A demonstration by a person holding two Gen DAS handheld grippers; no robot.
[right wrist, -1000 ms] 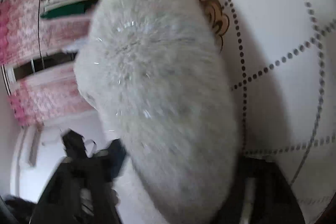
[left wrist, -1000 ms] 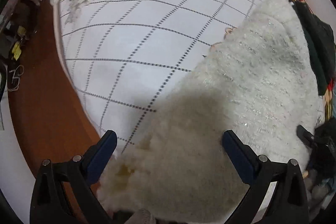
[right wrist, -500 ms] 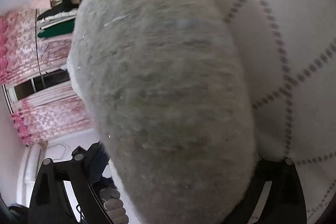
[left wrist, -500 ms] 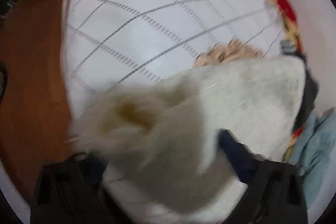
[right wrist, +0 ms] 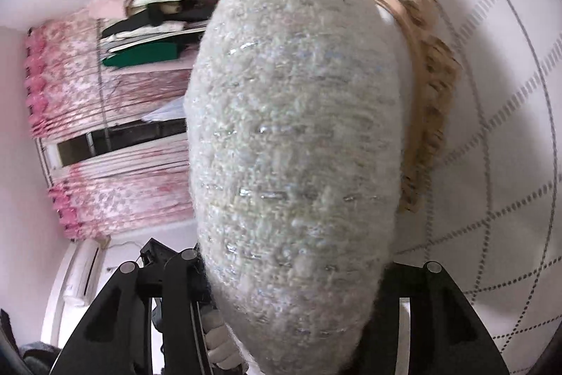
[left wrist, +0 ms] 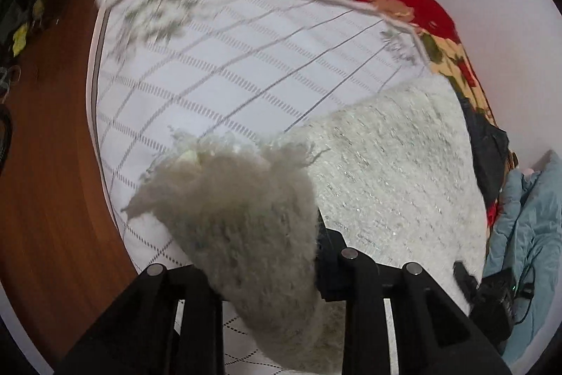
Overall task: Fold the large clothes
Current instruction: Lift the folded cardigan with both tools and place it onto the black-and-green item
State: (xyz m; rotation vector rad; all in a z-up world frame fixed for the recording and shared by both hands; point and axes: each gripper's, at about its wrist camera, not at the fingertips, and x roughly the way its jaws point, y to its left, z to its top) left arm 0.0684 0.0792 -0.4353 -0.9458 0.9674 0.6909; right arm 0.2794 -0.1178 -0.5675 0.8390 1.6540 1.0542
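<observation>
Between the fingers of the left hand-held gripper (left wrist: 267, 255) sits a bunch of the fluffy white sweater (left wrist: 393, 185). A second ago those fingers stood wide apart with the sweater lying flat under them. Now they have pinched shut on its near edge and lifted it up off the bed (left wrist: 196, 86). The right hand-held gripper (right wrist: 298, 297) is closed on the other end of the same sweater (right wrist: 295, 136), just as it was a moment before, so the soft cloth fills most of its view.

The rest of the sweater lies on the white checked bed cover, near a dark garment (left wrist: 488, 150) and a blue garment (left wrist: 530, 227) at the side. Past the bed, a pile of folded clothes (right wrist: 147, 6) rests on a shelf.

With both ends now held, the sweater looks ready to be carried over and folded in half.
</observation>
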